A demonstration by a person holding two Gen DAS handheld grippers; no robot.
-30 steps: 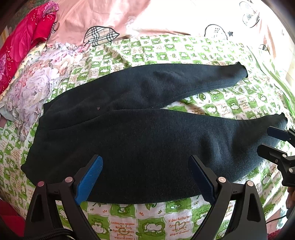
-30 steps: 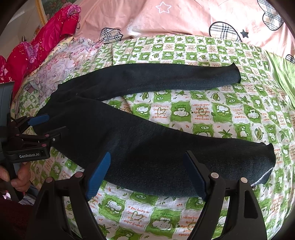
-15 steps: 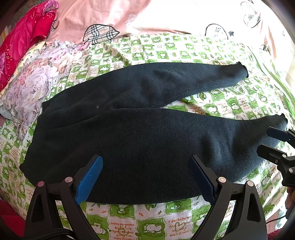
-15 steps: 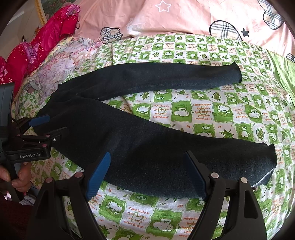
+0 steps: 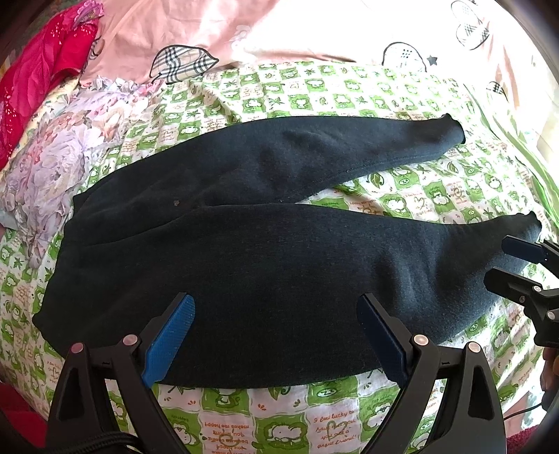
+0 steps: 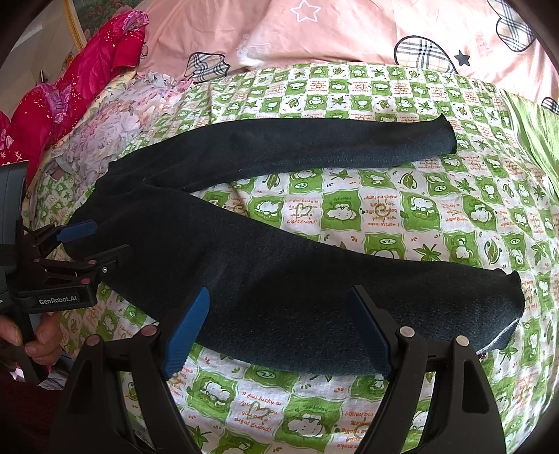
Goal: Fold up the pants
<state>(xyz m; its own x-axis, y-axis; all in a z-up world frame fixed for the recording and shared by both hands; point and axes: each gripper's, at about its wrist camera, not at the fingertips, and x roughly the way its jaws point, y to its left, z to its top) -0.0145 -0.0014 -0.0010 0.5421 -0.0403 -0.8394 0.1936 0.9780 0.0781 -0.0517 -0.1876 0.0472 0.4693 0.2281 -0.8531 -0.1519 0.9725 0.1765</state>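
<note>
Both tongs stand apart and hold nothing: the left gripper (image 5: 276,335) hangs over the seat end of the dark pants (image 5: 279,272), the right gripper (image 6: 279,328) over the near leg's lower part. Those pants lie flat on a green-checked cartoon bedsheet (image 6: 384,209), legs splayed rightward. Beyond sit a floral cloth (image 5: 45,157), pink pillows (image 6: 349,31) and red bedding (image 6: 91,73).

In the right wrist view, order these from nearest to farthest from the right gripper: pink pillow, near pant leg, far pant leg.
From the right gripper:
1. Near pant leg, lying between its open fingers.
2. Far pant leg, across mid-bed.
3. Pink pillow, at the bed's far end.
</note>
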